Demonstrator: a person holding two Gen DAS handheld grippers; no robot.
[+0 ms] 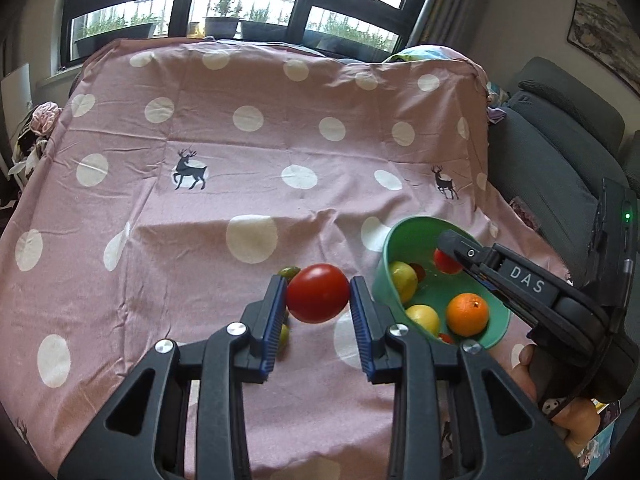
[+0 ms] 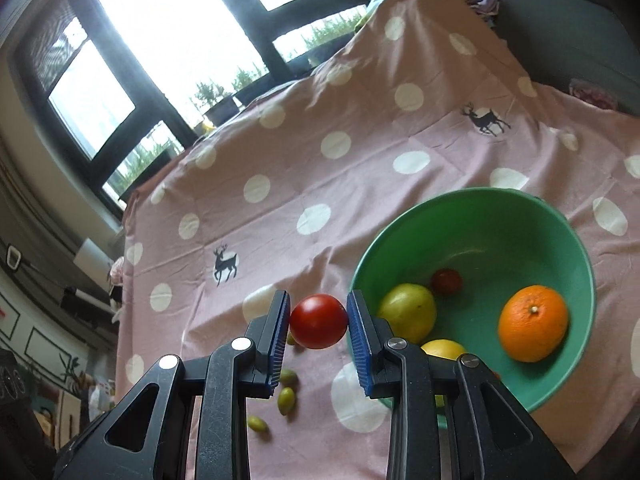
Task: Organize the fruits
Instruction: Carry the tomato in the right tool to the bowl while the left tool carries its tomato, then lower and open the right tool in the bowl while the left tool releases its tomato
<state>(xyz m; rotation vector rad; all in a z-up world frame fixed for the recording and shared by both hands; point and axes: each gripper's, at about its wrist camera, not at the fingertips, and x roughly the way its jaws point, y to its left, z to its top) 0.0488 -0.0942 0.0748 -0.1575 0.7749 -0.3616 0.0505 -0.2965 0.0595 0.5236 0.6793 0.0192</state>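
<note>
My left gripper (image 1: 318, 294) is shut on a large red tomato (image 1: 317, 293), held above the pink cloth just left of the green bowl (image 1: 386, 268). My right gripper (image 2: 318, 322) is shut on another red tomato (image 2: 318, 321); in the left wrist view its fingers (image 1: 460, 250) hold that tomato (image 1: 446, 262) over the bowl. The bowl (image 2: 520, 216) holds an orange (image 2: 534, 323), two yellow-green fruits (image 2: 408, 312) and a small red tomato (image 2: 446, 281). Small green olives (image 2: 287, 400) lie on the cloth below the right gripper.
A pink polka-dot cloth with deer prints (image 1: 240, 160) covers the table. A grey sofa (image 1: 560, 152) stands to the right. Windows with planters (image 1: 224, 20) are behind. Clutter lies at the far left (image 1: 36, 128).
</note>
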